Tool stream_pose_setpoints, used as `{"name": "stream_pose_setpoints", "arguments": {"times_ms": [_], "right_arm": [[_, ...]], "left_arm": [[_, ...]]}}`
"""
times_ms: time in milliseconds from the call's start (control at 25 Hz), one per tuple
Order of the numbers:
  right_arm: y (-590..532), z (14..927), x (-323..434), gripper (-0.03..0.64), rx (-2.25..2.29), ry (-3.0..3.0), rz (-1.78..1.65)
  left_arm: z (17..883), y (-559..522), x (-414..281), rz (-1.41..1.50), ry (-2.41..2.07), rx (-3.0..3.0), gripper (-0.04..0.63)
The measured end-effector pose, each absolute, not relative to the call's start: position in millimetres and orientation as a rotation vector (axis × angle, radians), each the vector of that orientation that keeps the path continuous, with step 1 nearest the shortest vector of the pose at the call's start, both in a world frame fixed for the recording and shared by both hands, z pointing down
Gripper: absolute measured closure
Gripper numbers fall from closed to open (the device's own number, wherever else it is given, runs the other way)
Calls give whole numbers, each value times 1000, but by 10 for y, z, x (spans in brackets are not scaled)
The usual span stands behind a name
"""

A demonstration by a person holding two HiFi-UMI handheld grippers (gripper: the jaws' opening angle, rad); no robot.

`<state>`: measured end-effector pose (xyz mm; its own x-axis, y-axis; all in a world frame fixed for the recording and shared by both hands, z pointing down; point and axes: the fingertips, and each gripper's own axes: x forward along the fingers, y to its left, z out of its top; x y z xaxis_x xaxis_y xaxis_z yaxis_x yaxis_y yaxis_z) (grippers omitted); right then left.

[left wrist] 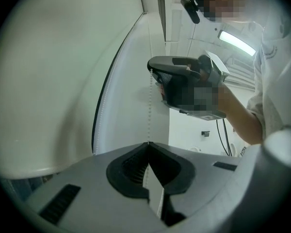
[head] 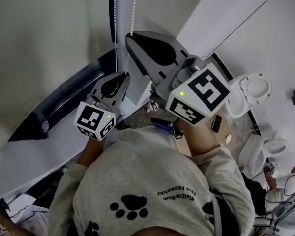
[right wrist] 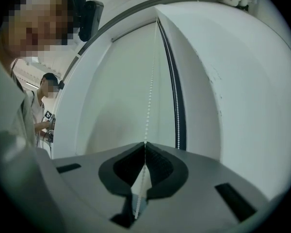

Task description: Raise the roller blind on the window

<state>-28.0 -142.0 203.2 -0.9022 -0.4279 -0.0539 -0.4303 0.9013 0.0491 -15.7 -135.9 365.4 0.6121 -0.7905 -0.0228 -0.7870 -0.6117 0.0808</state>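
Note:
The pale roller blind (head: 44, 43) hangs over the window at left, with two strands of white bead chain (head: 133, 9) beside its dark frame (head: 73, 100). My right gripper (head: 130, 35) is shut on one strand, and the beads run up from its closed jaws (right wrist: 145, 142) along the blind (right wrist: 121, 81). My left gripper (head: 122, 76) sits lower and is shut on the bead chain (left wrist: 149, 106) too. From the left gripper (left wrist: 148, 143) that strand rises straight to the right gripper (left wrist: 151, 71) above it. The other strand (right wrist: 177, 106) hangs free by the frame.
A white wall panel (head: 246, 14) stands right of the window. Down at right are white toilets (head: 253, 90) and a seated person (head: 285, 178). My own grey shirt (head: 152, 191) fills the bottom of the head view. Another person (right wrist: 43, 110) stands off to the left in the right gripper view.

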Motion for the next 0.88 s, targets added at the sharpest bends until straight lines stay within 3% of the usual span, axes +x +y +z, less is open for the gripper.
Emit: {"name": "stream_pose_setpoints", "arguments": {"times_ms": [880], "right_arm": [[-1439,2650,-263,606,-792,3069,-25]], "left_arm": [[4279,-1335,-78,-17,-1205,2692,586]]}}
